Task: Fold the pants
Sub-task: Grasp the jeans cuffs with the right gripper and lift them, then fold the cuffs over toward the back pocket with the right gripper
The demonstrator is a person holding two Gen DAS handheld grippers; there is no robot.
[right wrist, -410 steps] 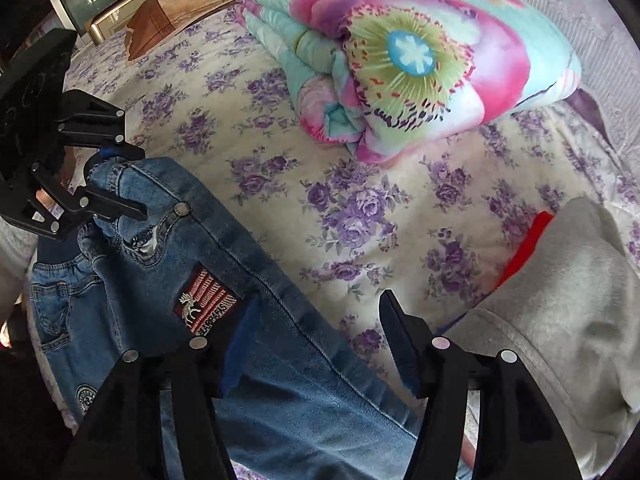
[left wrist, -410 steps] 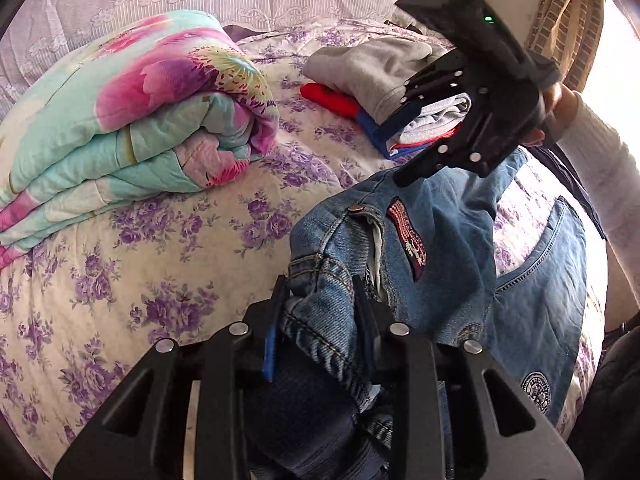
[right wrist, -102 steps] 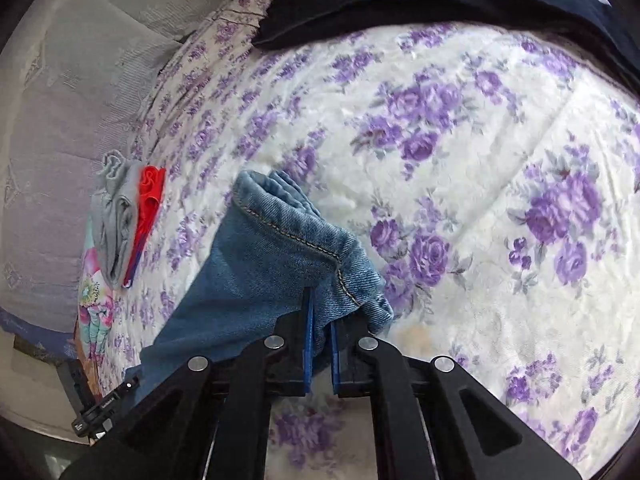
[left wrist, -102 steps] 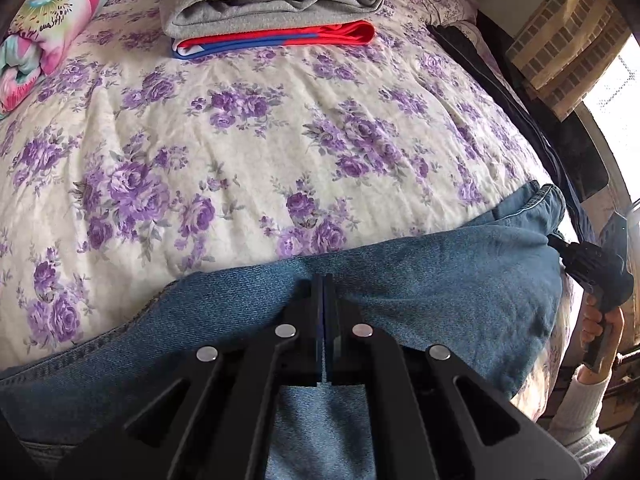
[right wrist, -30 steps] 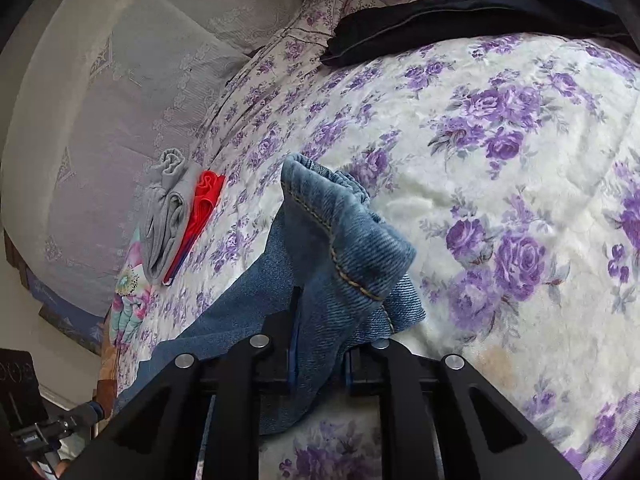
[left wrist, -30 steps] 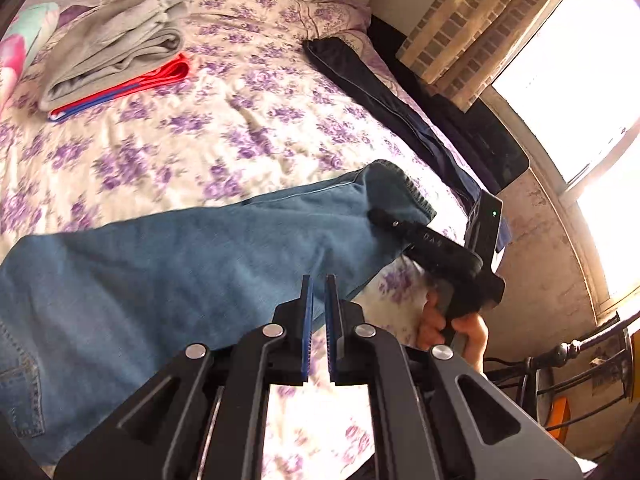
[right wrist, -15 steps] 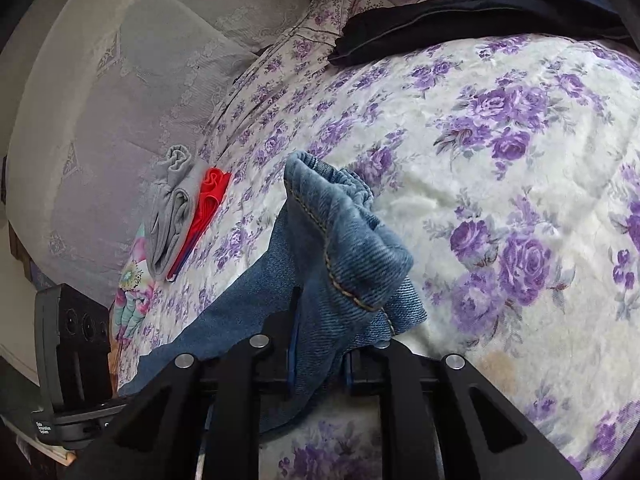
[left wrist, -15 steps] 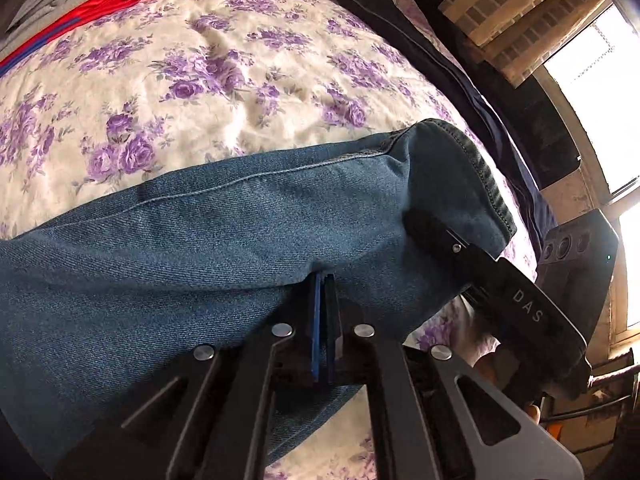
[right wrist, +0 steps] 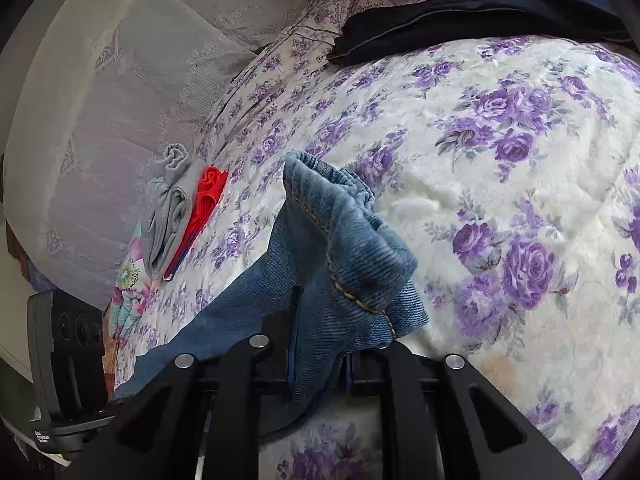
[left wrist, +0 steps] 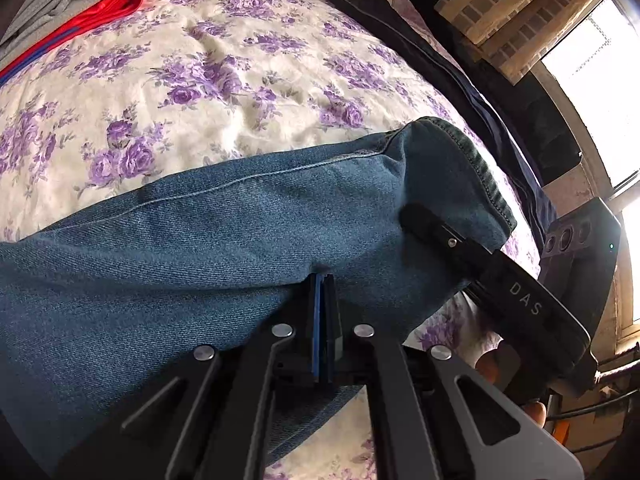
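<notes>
Blue denim pants [left wrist: 224,224] lie stretched across the purple-flowered bed cover [left wrist: 224,60], the leg running left to right with its hem [left wrist: 472,152] at the right. My left gripper [left wrist: 322,280] is shut, its blue pads pinching the near edge of the leg. My right gripper [right wrist: 320,312] is shut on the bunched leg hem [right wrist: 344,240] and holds it raised off the bed. The right gripper's body shows in the left wrist view [left wrist: 500,280] lying over the hem. The waist end is out of view.
A folded stack of grey and red clothes [right wrist: 180,216] lies near the lace-covered headboard [right wrist: 120,100]. A dark garment [right wrist: 480,12] lies along the far bed edge. A floral quilt [right wrist: 128,300] shows behind the left gripper body [right wrist: 68,360]. A bright window [left wrist: 600,40] is at right.
My left gripper came down from above the bed onto the pant leg's near edge and closed on it. My right gripper has kept its hold on the hem, hardly moving.
</notes>
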